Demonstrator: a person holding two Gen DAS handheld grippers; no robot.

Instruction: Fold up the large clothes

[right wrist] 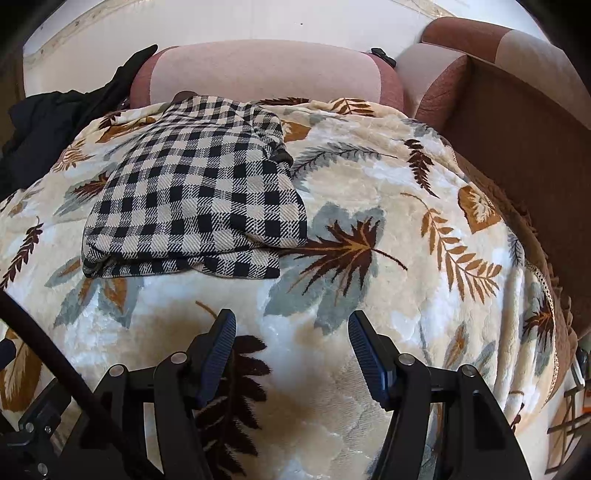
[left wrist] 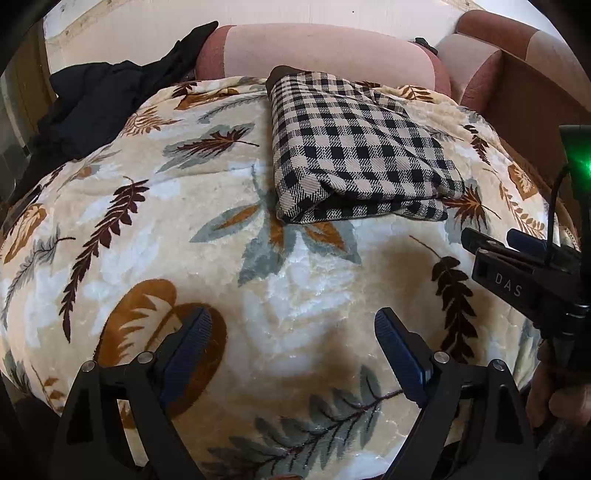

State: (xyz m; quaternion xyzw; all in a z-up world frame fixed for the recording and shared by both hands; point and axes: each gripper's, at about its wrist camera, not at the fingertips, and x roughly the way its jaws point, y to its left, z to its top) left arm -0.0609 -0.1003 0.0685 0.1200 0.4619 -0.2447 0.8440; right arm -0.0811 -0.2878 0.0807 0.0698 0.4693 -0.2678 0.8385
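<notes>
A pale wall (right wrist: 258, 22) backs a pink and brown sofa (right wrist: 266, 70) whose seat is covered by a cream blanket (left wrist: 314, 288) printed with brown, rust and grey leaves. The checked garment (right wrist: 199, 192), black and beige, lies folded into a thick rectangle toward the back edge of the sofa seat, its near fold showing stacked layers. A black garment (left wrist: 92, 99) is heaped at the back left corner, draped onto the backrest. The left gripper (left wrist: 293, 343) hovers over bare blanket near the front edge, fingers spread wide and holding nothing. The right gripper (right wrist: 291, 341) does likewise, fingers apart and empty, well short of the checked garment.
</notes>
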